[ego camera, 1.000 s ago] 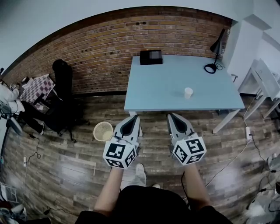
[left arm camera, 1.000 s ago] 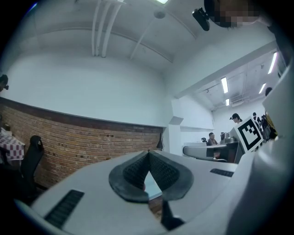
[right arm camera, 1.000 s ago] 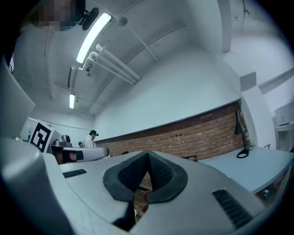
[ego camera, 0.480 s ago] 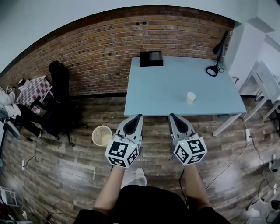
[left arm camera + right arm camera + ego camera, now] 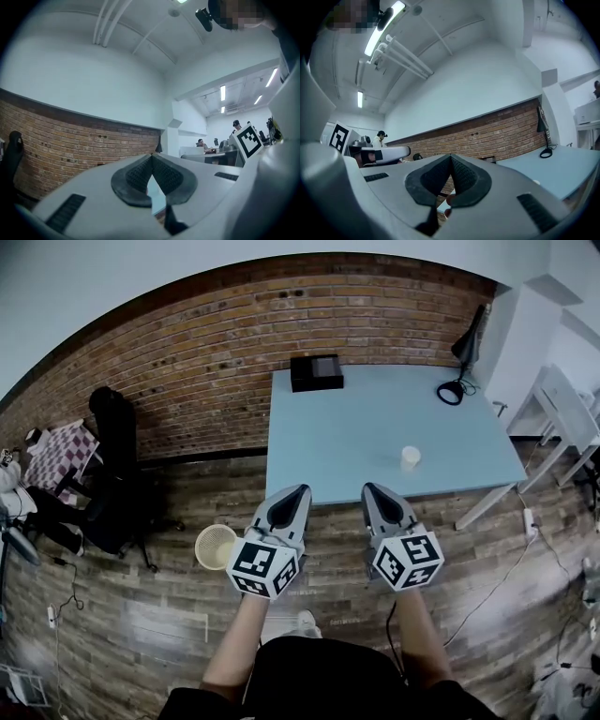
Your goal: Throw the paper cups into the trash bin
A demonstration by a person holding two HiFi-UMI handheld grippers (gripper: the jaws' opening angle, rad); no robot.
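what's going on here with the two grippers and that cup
A person stands at the table with a gripper in each hand. The left gripper and right gripper are both shut and empty, held just short of the table's near edge. One paper cup stands on the table, to the right. The bin sits on the floor to the left. Nothing has been picked up yet.

A brick wall [image 5: 216,352] backs a pale blue table [image 5: 356,437] on wood-plank floor [image 5: 141,615].

Blue table [image 5: 356,427]: cup [image 5: 409,458], box [image 5: 316,372], lamp [image 5: 453,390]
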